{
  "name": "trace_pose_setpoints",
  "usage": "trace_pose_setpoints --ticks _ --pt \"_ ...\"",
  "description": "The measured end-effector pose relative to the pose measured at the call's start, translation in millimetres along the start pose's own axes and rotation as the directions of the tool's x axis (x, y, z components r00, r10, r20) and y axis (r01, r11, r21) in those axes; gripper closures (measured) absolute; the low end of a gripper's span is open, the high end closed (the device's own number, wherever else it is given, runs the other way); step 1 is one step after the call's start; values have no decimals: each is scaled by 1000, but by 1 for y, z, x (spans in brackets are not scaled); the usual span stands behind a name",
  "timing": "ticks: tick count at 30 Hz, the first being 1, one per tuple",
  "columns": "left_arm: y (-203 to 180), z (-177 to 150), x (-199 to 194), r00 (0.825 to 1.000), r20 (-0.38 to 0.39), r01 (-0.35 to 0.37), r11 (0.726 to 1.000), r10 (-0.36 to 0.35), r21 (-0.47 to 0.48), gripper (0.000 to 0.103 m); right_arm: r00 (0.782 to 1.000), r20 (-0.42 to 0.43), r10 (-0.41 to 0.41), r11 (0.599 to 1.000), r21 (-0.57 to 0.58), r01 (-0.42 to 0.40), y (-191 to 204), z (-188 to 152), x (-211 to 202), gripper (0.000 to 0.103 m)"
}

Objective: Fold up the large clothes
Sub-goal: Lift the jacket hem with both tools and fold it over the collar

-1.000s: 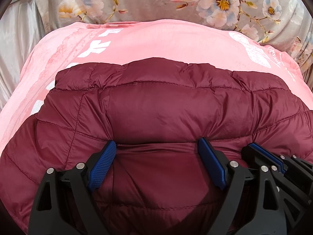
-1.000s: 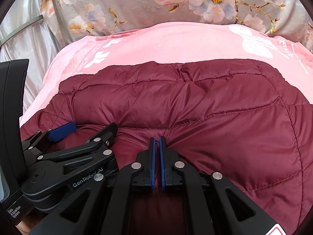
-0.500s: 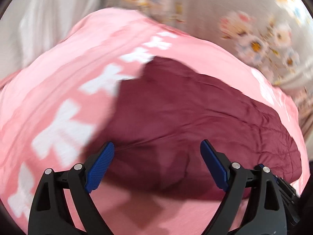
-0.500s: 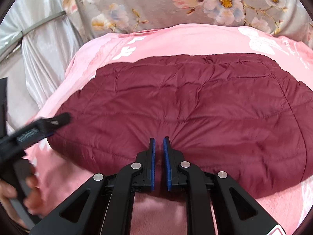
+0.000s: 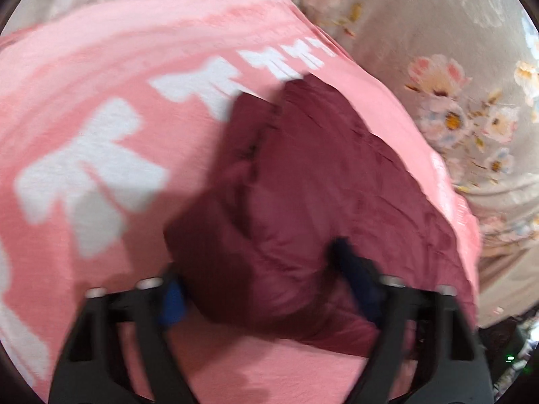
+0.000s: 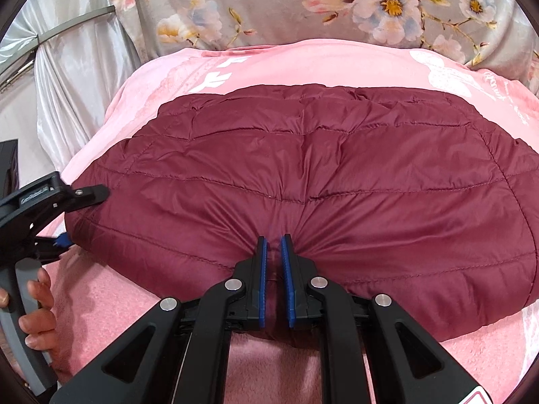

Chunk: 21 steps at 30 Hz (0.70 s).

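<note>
A maroon quilted puffer jacket [image 6: 303, 168] lies folded into a wide bundle on a pink blanket [image 6: 303, 64]. My right gripper [image 6: 272, 239] is shut on a pinch of fabric at the jacket's near edge, and creases fan out from its blue pads. In the blurred left wrist view, the jacket [image 5: 320, 185] shows its end corner between the jaws of my left gripper [image 5: 256, 269], which are closing around it. The right wrist view shows the left gripper [image 6: 82, 215] straddling the jacket's left end, one finger above and one below.
The pink blanket [image 5: 84, 84] with white prints covers the bed. A grey floral sheet [image 6: 269, 0] lies behind it and a silver curtain [image 6: 77, 67] hangs at the left. A person's hand [image 6: 37, 306] holds the left gripper's handle at the lower left.
My left gripper swung from beside the right gripper to the jacket's left end, rolled, and its jaws narrowed around that end. The right gripper drew back a little, still pinching fabric.
</note>
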<state>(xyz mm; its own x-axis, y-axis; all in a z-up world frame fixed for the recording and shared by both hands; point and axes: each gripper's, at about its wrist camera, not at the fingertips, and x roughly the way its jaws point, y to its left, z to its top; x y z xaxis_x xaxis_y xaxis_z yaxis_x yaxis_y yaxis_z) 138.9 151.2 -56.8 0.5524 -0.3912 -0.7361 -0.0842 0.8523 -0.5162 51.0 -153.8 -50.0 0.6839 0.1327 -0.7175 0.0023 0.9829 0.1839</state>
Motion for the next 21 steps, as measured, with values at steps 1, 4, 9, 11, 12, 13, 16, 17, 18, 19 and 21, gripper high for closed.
trace_pose_setpoints --ticks 1,4,9,11,12,13,16,17,18,19,21 --pt "-2 1 1 1000 -5 15 1000 -15 -10 54 1000 1 11 1000 9 -11 -1 0 0 91" --pt "-19 4 -11 999 18 30 999 -31 36 79 998 6 60 995 74 -60 -10 0 -11 91" --pt "-51 8 -47 991 74 98 988 -107 118 86 995 -13 100 989 112 -98 -12 -13 -35 91" --pt "-71 6 -59 986 91 122 979 -139 164 87 995 -22 97 991 98 -94 -11 -18 -31 91" --pt "-88 3 -67 982 104 131 969 -156 212 87 995 -23 96 991 95 -93 -10 -18 -28 91" --pt "-100 2 -72 980 109 138 960 -168 242 87 995 -23 96 991 93 -93 -10 -18 -25 91" --pt "-147 -12 -87 969 102 175 916 -226 361 88 995 -18 96 992 86 -94 -9 -17 -18 91" --pt "-162 -17 -90 966 93 186 898 -241 398 88 995 -18 102 991 88 -100 -11 -16 -17 91" --pt "-180 -23 -91 963 84 195 879 -255 435 88 993 -21 119 988 106 -116 -14 -15 -18 91" --pt "-196 -29 -91 961 77 202 860 -267 468 88 989 -22 144 981 138 -140 -20 -13 -24 91" --pt "-232 -39 -88 958 66 202 819 -280 537 88 982 -1 190 960 208 -186 -37 -12 -41 91"
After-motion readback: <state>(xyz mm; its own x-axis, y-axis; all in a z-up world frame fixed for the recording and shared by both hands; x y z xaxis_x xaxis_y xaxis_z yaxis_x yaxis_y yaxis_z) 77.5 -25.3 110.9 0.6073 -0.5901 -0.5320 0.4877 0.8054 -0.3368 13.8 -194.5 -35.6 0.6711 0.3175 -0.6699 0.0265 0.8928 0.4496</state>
